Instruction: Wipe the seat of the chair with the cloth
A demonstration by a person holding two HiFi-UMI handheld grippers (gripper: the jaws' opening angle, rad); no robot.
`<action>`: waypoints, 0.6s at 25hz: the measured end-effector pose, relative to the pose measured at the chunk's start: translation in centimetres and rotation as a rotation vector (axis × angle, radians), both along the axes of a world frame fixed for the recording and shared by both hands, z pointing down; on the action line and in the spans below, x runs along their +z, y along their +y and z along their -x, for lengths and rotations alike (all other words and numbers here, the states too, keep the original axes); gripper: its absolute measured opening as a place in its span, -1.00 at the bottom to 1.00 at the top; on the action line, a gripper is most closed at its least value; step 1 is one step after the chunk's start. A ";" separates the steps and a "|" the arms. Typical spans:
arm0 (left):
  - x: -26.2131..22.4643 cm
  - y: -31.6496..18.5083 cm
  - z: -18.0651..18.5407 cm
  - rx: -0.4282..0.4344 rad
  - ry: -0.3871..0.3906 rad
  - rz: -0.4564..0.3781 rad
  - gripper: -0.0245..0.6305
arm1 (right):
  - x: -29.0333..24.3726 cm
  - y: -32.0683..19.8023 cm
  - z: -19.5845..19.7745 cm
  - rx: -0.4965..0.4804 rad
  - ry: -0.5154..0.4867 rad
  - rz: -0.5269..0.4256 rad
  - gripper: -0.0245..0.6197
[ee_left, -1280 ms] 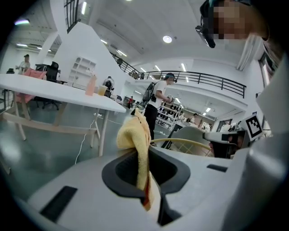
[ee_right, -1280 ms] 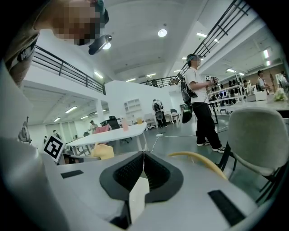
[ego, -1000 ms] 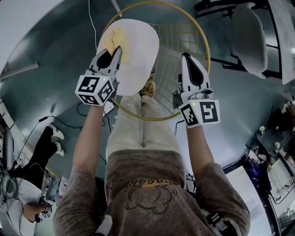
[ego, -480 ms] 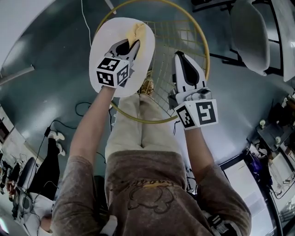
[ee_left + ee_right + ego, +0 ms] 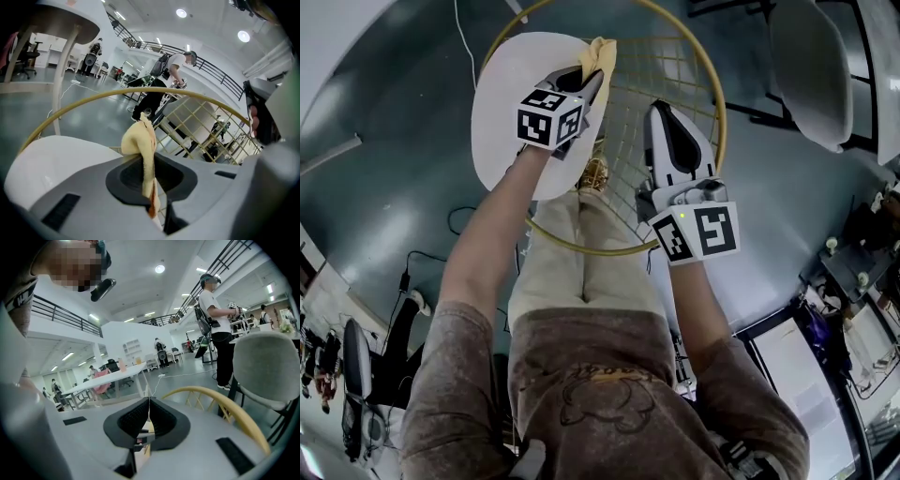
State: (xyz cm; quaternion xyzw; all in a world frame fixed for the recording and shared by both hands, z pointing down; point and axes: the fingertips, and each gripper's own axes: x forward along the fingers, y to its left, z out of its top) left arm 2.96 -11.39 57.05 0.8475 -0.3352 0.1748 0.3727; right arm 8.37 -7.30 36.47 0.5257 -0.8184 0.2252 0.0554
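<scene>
Stands with both arms stretched forward and down. Reaches farther with the left forearm, bare below the sleeve, and angles the left gripper far and slightly right, jaws clamped on a hanging fold of yellow cloth. Holds the right gripper nearer, at the end of the right forearm, pointing away, jaws pressed together with nothing between.

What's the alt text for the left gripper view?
Left gripper is shut on a yellow cloth that bunches up above the jaws. The white seat lies at lower left, with the chair's yellow hoop and grid back beyond it. People stand far behind.
</scene>
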 end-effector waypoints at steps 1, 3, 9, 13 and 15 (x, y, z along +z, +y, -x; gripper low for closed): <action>0.5 -0.1 -0.3 0.005 -0.001 0.010 -0.78 | 0.2 -0.1 -0.1 0.004 0.000 0.001 -0.84; 1.7 -0.3 -0.9 0.014 -0.015 0.031 -0.78 | 0.5 -0.2 -0.2 0.008 0.002 0.004 -0.83; 4.4 -1.1 -1.1 0.003 -0.064 0.077 -0.78 | 1.0 -0.5 0.1 0.004 0.001 0.014 -0.83; 5.5 -1.6 -0.5 -0.006 -0.105 0.091 -0.78 | 1.5 -0.4 0.2 0.008 0.001 0.025 -0.83; 5.9 -1.9 0.1 -0.006 -0.130 0.086 -0.78 | 1.6 -0.5 0.3 0.009 0.000 0.027 -0.83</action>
